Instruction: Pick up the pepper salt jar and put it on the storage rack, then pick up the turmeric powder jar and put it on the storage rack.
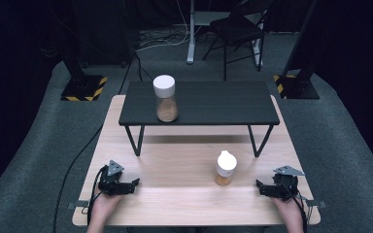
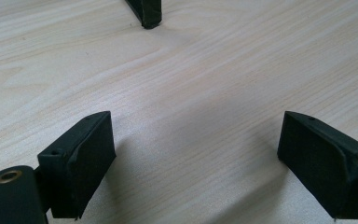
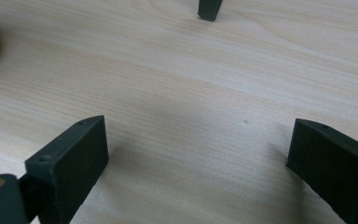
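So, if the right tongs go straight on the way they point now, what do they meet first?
Probably nothing close: the right tongs stand open over bare table. Farther ahead stands a black shelf leg, likely the first thing, though depth is unclear. The small jar lies off to the side.

Open pale wooden tabletop (image 1: 175,194) across the lower frame, bare between left gripper (image 1: 135,183) and right gripper (image 1: 259,185). One obstacle there: small white-capped spice bottle (image 1: 226,168), right of centre. Above, at mid-frame, low black slatted shelf (image 1: 209,104) on thin legs, with passage beneath; tall white-lidded glass jar (image 1: 165,98) occupying its left top.
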### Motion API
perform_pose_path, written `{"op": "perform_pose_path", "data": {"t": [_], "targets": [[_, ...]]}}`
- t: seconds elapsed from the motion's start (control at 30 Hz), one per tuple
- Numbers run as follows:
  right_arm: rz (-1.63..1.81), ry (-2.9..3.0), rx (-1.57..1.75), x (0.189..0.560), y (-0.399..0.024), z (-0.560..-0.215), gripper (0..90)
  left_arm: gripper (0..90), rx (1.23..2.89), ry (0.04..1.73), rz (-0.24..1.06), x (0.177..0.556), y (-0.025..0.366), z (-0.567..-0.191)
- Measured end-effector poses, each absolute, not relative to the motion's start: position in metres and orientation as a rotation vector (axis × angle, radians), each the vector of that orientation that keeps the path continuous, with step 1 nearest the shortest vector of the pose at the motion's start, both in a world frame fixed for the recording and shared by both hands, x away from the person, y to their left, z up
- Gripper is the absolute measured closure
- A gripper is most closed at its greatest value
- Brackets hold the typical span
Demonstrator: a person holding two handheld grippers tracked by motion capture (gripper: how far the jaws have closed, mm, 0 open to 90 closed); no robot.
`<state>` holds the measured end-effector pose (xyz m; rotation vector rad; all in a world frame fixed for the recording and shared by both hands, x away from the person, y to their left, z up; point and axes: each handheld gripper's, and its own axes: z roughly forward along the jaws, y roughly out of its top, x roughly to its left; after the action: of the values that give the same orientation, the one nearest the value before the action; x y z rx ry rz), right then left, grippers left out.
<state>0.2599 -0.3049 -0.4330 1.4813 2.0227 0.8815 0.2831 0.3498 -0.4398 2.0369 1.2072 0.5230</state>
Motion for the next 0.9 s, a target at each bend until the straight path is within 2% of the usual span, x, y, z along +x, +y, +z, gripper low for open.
{"op": "perform_pose_path", "data": {"t": [0.9], "targets": [[0.915,1.999,1.49,0.2572,-0.3064,-0.4344,6.6,7.6,2.054,1.189,0.513,0.2863,0.3497,-0.4391]]}}
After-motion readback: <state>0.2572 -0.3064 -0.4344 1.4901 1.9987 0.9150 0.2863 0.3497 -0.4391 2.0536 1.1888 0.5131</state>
